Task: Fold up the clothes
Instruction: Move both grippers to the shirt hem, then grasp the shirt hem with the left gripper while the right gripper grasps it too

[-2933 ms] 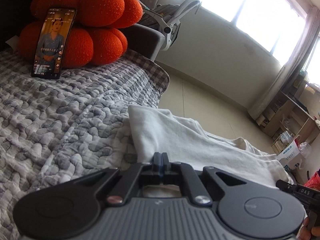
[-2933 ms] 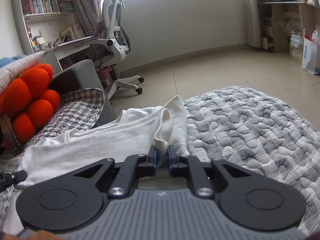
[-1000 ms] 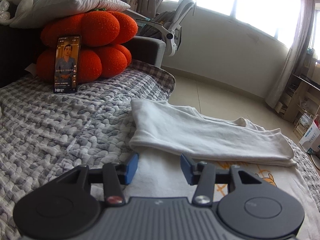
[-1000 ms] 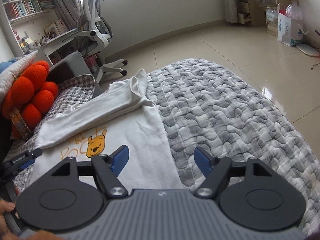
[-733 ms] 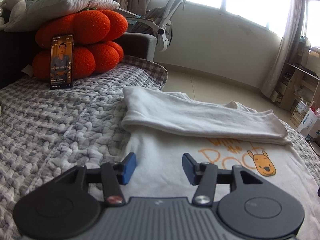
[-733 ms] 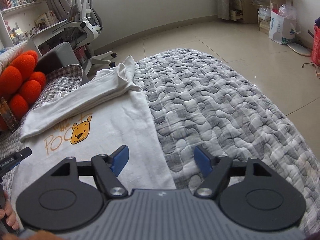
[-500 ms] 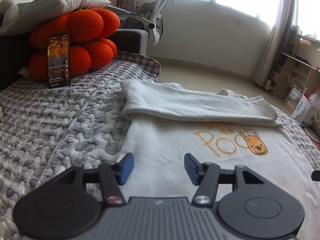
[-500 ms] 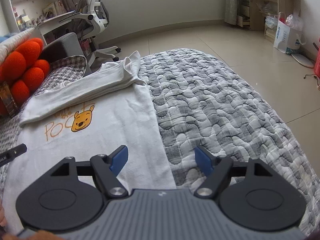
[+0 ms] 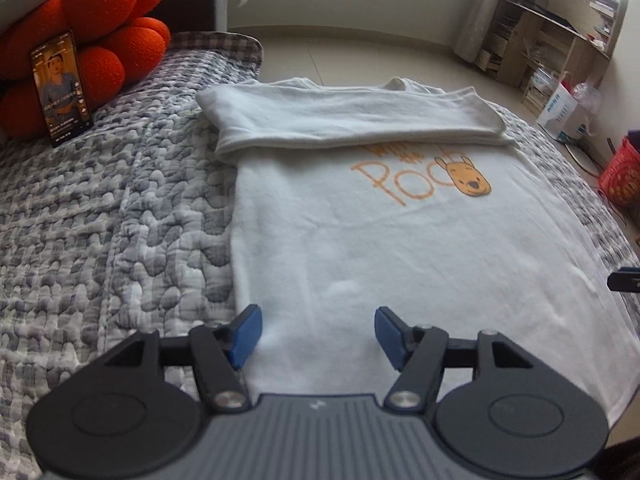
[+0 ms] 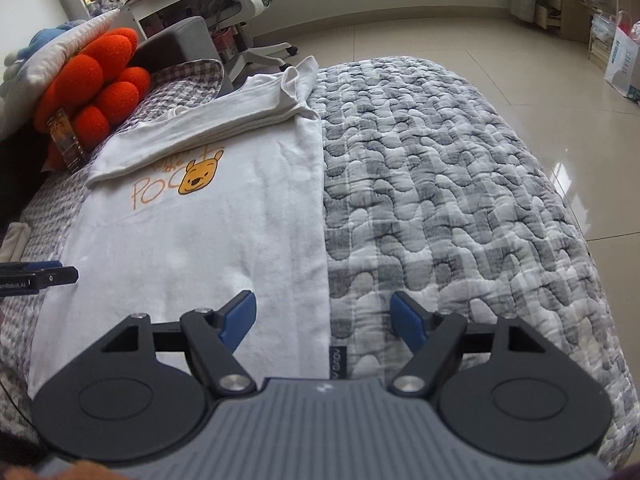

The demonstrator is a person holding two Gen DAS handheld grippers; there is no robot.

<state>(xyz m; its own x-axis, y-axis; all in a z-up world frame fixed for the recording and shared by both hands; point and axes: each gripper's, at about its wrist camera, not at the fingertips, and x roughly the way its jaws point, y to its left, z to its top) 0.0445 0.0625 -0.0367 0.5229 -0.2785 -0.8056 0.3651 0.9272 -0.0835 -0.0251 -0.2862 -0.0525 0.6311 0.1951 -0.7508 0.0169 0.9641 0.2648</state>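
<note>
1. Shirt [image 9: 400, 248] spread flat on the quilt [image 9: 100, 220], hem at the bed's near edge, top band with the sleeves already folded down over the print toward the far edge.
2. Left gripper [image 9: 316, 336] poised over the hem's left corner, jaws opening, nothing pinched between the blue pads [image 9: 244, 336], only cloth lying beneath.
3. Right gripper [image 10: 324, 320] standing wide and empty, straddling the shirt's right side edge near the hem, one pad over cloth, the other over bare quilt.
4. Likely risk: closing here could catch quilt along with the shirt, or only the top layer, dragging the bedcover or leaving the fold skewed.
5. Further risk: uneven lift between the two corners could shake loose the folded sleeve band [image 9: 352, 120] at the far edge.
6. Shown only in the right view: small black label [image 10: 335, 364] on the shirt's side seam, desk chair [image 10: 240, 20] beyond the bed's far corner, the left gripper's fingertip at frame left.
7. Shown only in the left view: phone [image 9: 62, 88] face-on against the orange cushion [image 9: 100, 32], shelves and red basket [image 9: 624, 176] off the right side.
</note>
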